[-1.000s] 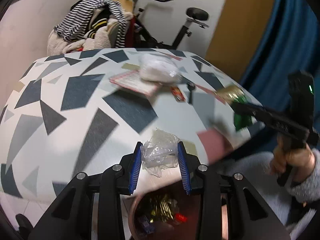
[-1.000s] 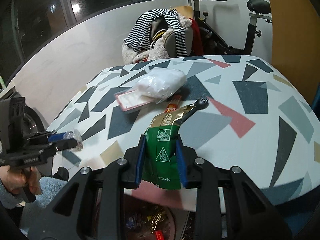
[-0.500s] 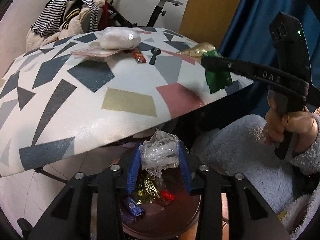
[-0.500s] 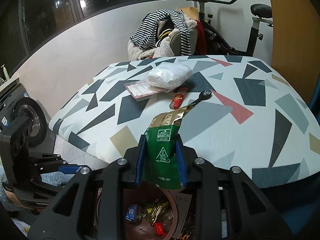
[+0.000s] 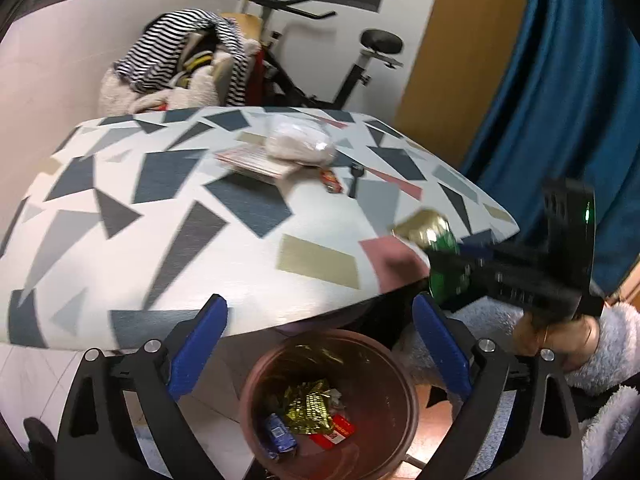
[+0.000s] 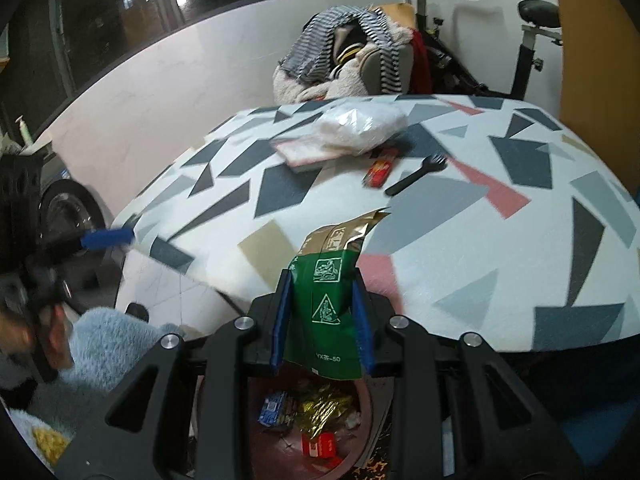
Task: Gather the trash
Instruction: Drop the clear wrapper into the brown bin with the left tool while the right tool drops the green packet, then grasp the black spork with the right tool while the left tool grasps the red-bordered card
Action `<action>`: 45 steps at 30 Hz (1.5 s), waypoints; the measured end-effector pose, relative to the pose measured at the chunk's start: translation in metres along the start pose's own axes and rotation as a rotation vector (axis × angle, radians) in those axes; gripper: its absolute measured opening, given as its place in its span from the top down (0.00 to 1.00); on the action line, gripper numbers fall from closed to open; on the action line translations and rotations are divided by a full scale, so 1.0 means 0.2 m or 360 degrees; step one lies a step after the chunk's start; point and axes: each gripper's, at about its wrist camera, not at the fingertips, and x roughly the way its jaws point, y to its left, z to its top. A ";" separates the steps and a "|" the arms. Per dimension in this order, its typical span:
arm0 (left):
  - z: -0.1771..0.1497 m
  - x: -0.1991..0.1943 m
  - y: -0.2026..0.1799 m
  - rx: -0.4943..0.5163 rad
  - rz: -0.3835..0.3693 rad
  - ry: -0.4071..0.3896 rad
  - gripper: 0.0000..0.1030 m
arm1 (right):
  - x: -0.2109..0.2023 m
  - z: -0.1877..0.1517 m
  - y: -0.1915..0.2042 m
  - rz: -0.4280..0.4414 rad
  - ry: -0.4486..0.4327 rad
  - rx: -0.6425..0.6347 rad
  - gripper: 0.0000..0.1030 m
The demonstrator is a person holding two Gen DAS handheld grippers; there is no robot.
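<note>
Patterned surface (image 5: pixel 160 240) overhung the bin (image 5: pixel 400 376), so scraps could drop straight in. Left tongs (image 5: pixel 320 344) hung spread and empty above it; right tongs (image 6: pixel 322 320) clenched the green packet (image 6: pixel 328 300), poised over the bin.

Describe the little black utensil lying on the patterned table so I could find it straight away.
Start at the round table covered in grey, navy and pink triangles. Near its far side sits a puffy white plastic bag; just in front lies a small red packet. Beside that packet is the black plastic fork, the only slim, dark, pronged thing there.
</note>
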 end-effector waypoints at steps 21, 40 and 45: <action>-0.15 -0.19 0.08 -0.0024 0.0187 -0.0044 0.07 | 0.29 -0.29 0.37 0.0062 0.0420 -0.0507 0.70; -0.17 -0.18 0.09 -0.0061 0.0183 -0.0029 0.07 | 0.36 -0.32 0.37 0.0051 0.0499 -0.0496 0.41; -0.17 -0.18 0.09 -0.0065 0.0178 -0.0028 0.07 | 0.34 -0.31 0.36 0.0043 0.0460 -0.0476 0.28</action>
